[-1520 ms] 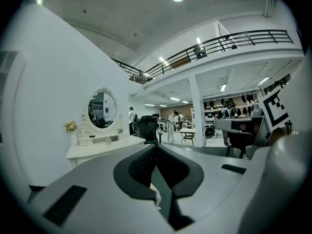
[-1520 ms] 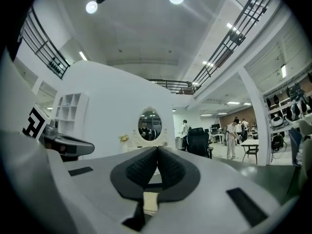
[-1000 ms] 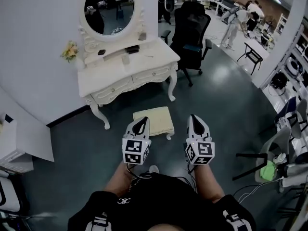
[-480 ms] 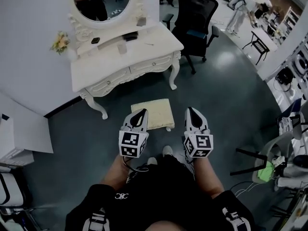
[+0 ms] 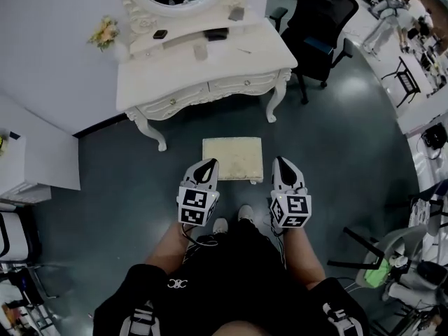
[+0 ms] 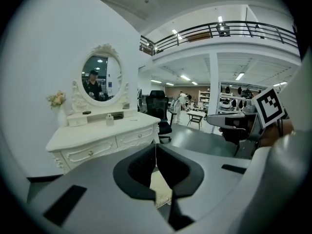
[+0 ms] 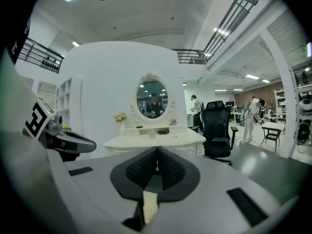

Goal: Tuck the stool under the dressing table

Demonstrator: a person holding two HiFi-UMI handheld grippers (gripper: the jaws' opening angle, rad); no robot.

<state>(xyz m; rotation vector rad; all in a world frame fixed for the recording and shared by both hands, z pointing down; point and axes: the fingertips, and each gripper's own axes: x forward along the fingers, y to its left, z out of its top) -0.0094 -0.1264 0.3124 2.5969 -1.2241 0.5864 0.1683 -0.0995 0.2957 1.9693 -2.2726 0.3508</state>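
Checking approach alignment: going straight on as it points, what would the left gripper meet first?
Probably the square cream cushioned stool, near its left edge; the left gripper points down toward it. Depth is unclear: it might pass over to the white dressing table.

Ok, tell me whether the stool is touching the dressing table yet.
Apart. The head view shows a strip of dark floor between the stool and the front edge and legs of the dressing table.

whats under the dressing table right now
Only bare dark floor shows between the legs of the dressing table. The stool stands in front of it, not under. Further back is hidden by the table itself.
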